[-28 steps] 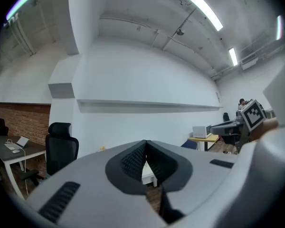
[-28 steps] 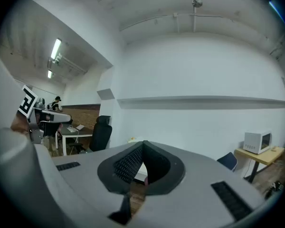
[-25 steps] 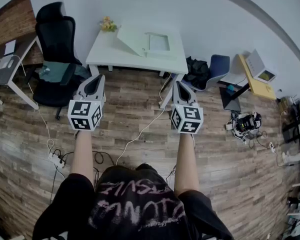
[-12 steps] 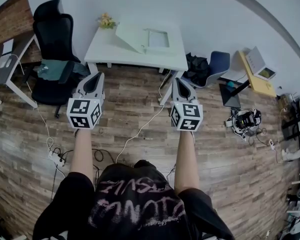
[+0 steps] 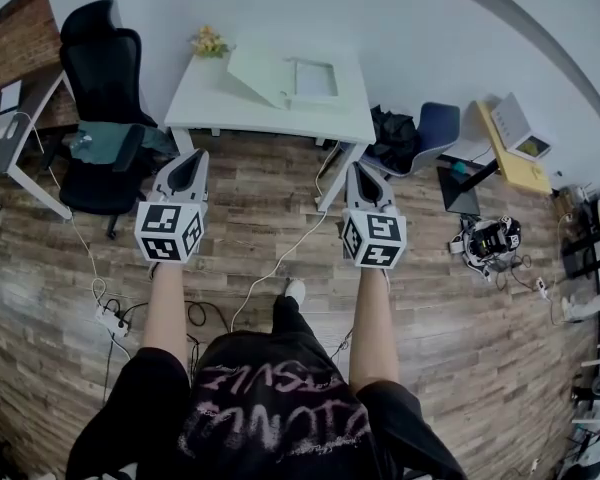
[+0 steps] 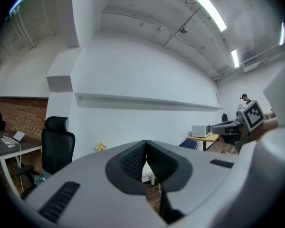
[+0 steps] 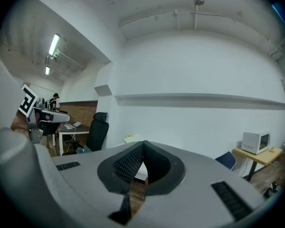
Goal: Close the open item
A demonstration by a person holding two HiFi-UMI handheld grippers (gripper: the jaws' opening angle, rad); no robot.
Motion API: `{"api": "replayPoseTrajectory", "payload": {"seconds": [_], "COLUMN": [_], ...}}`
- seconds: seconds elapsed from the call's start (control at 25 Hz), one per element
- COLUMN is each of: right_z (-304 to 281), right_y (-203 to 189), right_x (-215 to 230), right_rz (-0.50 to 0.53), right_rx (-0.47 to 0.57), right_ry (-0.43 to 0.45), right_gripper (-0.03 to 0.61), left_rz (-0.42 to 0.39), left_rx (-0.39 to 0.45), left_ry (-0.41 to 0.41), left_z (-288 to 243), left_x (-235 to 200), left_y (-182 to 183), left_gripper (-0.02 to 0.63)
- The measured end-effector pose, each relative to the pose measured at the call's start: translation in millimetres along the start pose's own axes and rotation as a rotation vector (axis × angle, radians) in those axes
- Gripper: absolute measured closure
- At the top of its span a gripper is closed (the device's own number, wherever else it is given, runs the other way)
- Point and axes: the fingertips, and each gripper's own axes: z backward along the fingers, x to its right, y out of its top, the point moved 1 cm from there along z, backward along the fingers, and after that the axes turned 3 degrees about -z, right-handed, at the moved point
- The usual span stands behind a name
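A white flat case (image 5: 285, 76) lies open on the white table (image 5: 215, 103) by the far wall, its lid tilted up at the left and its grey-paned base at the right. My left gripper (image 5: 191, 159) and right gripper (image 5: 362, 173) are held over the wooden floor, well short of the table, both shut with nothing between the jaws. In the left gripper view the left gripper (image 6: 146, 152) shows ribbed pads pressed together. Past the right gripper (image 7: 143, 152), the right gripper view shows the case (image 7: 133, 138) small and far off.
A black office chair (image 5: 104, 78) stands left of the table, and yellow flowers (image 5: 209, 42) sit at the table's back left corner. A black bag (image 5: 392, 140) and a blue chair (image 5: 437, 128) are at the right. Cables (image 5: 280, 258) and a power strip (image 5: 110, 318) cross the floor.
The table has drifted a little as the person walks toward it, and a white shoe now shows stepping forward. Both grippers stay shut and level.
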Motion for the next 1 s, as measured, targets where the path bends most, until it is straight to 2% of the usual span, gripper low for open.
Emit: {"api": "replayPoseTrajectory", "payload": {"seconds": [0.48, 0.72, 1.0], "right_z": [-91.4, -151.8, -214.1], "right_y": [-15.8, -22.6, -19.1], "right_x": [44.4, 82.4, 133.4], "right_rz": [-0.018, -0.032, -0.071], "right_rx": [-0.028, -0.041, -0.031], "right_ry": [0.033, 0.059, 0.104], "right_gripper": [0.569, 0.569, 0.569], "left_rz": [-0.002, -0.005, -0.006], "left_rx": [-0.043, -0.077, -0.093], "left_ry": [0.031, 0.043, 0.095], "left_z": [-89.7, -156.4, -227.0], "left_x": [-19.2, -22.2, -25.1], "left_y": [-14.3, -20.8, -15.2], "left_gripper": [0.612, 0.612, 0.612]}}
